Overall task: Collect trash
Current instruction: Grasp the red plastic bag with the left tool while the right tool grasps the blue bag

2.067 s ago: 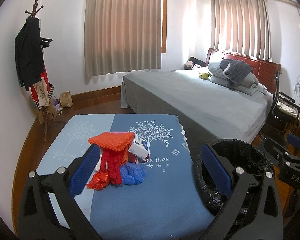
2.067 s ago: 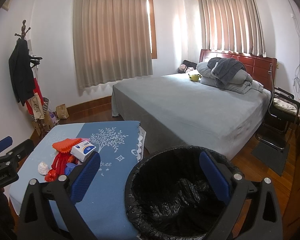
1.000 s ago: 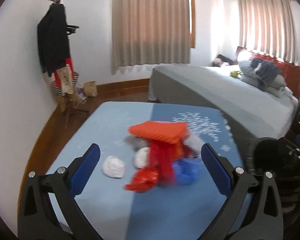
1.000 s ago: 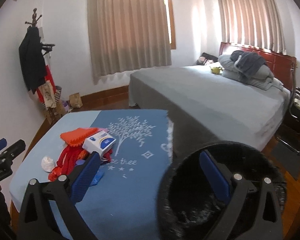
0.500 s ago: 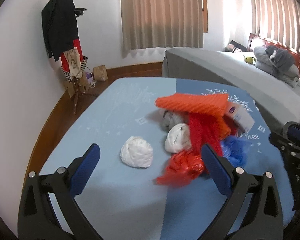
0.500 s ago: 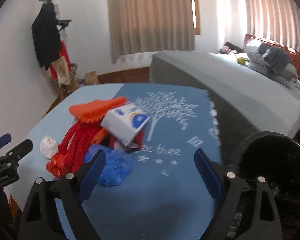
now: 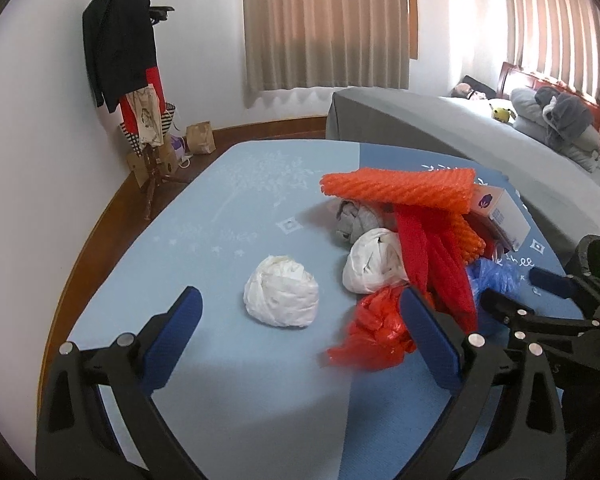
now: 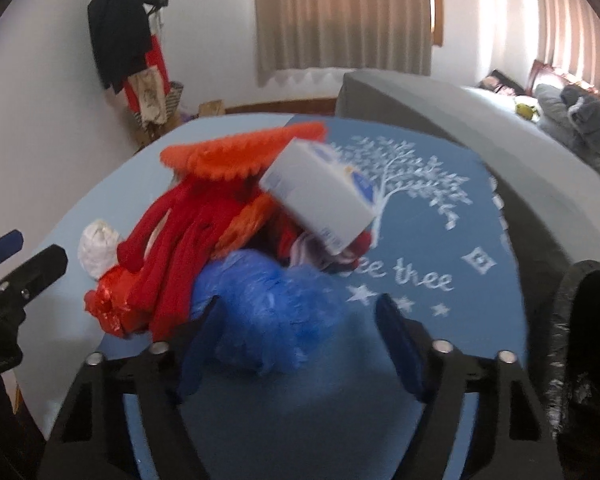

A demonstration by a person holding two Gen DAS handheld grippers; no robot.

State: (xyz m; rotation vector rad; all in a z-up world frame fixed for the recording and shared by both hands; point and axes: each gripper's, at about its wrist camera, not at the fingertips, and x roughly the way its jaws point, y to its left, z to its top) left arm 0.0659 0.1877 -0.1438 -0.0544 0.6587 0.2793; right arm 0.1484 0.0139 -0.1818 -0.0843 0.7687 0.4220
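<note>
A pile of trash lies on the blue table cover point(image 7: 228, 216): a white crumpled wad point(image 7: 281, 297), a second white wad point(image 7: 374, 261), a red plastic bag point(image 7: 374, 334), orange foam netting point(image 7: 398, 189), a white carton point(image 8: 320, 196) and a blue plastic bag point(image 8: 272, 312). My left gripper point(image 7: 300, 338) is open, with the first white wad just ahead between its fingers. My right gripper point(image 8: 300, 344) is open, its fingers on either side of the blue bag. A black-lined trash bin point(image 8: 588, 344) stands at the right.
A grey bed point(image 7: 460, 136) with pillows lies beyond the table. A coat rack point(image 7: 140, 80) with clothes and paper bags stands by the left wall. The right gripper shows at the right edge of the left wrist view point(image 7: 548, 320).
Both grippers have moved left from the bin and closer to the trash pile. The left now faces the white wad, the right the blue bag.
</note>
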